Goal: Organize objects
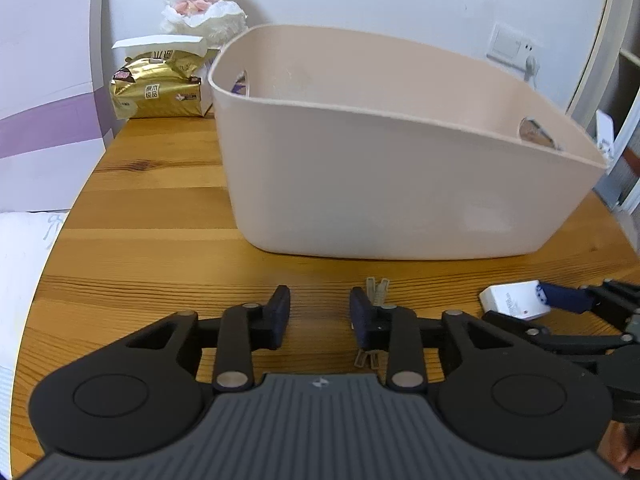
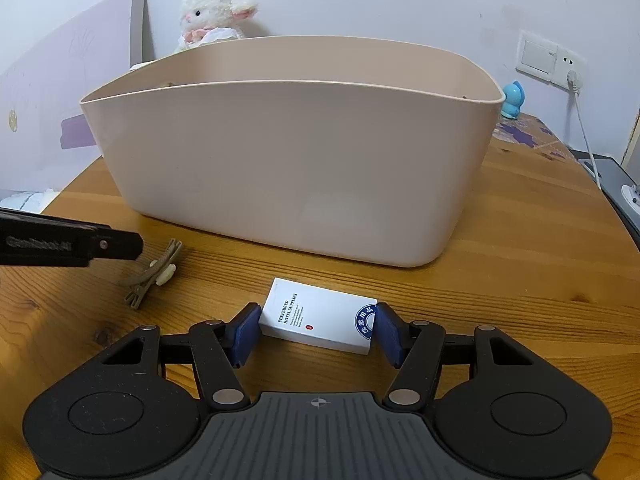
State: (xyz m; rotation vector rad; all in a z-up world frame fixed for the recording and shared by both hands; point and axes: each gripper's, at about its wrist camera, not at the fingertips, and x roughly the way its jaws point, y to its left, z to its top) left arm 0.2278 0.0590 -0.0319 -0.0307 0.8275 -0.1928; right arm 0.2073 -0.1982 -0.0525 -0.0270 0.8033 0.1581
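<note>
The right gripper [image 2: 316, 330] is low over the wooden surface [image 2: 520, 280] with its two blue pads on either end of a small white box [image 2: 320, 318]; the pads touch or almost touch the box ends, so I judge it is closing on the box, but the box lies flat on the surface, not lifted. The left gripper [image 1: 320, 316] is open and holds nothing; a khaki hair clip [image 1: 376, 292] lies on the surface just at its right finger, partly hidden behind it, and I cannot tell if they touch. Behind both stands the big beige plastic basket [image 2: 280, 168], near the two small things. From these views the inside of the basket is mostly hidden, so I cannot say what is already in it. In my judgement the task is in its early part: the box and the clip are both outside the basket, and each must be gripped, raised over the rim and put down inside. On the box I read "PREFERRED HOTEL SUPPLIES" with a round blue seal of Chinese characters, too small to read. The arm of the left gripper shows pale lettering, blurred. A gold package [image 1: 160, 88] behind the basket carries Chinese characters that I cannot make out.
</note>
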